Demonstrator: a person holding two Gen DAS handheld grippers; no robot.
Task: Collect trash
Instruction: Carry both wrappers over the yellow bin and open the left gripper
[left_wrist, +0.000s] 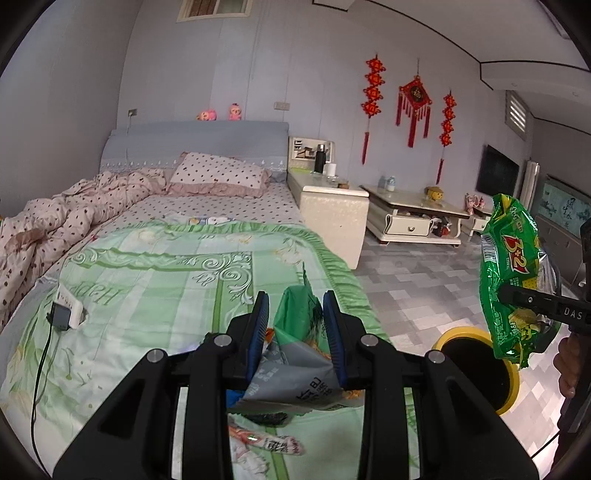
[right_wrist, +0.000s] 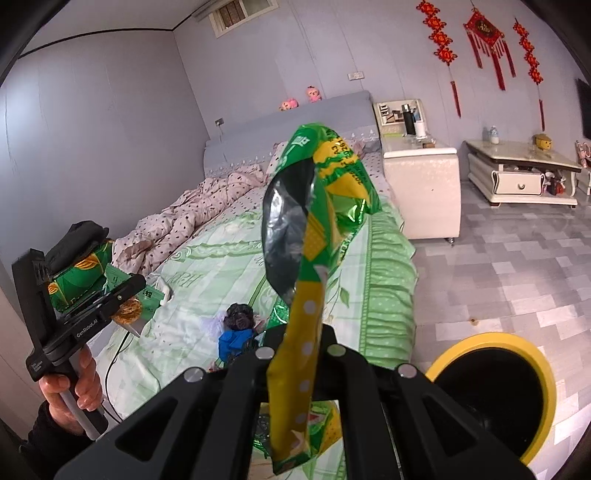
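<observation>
While both hands hang over the green quilted bed (left_wrist: 155, 266), the left gripper (left_wrist: 297, 325) has its fingers clamped on a crumpled green-and-grey foil wrapper (left_wrist: 295, 373); the right gripper (right_wrist: 301, 369) pinches a green-and-yellow snack bag (right_wrist: 317, 206) near the yellow-rimmed black bin (right_wrist: 546, 373).

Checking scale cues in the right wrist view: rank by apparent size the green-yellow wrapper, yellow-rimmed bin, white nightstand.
1. green-yellow wrapper, largest only because it hangs right at the lens
2. yellow-rimmed bin and white nightstand: look about alike, and the bin is cropped, so unranked
</observation>
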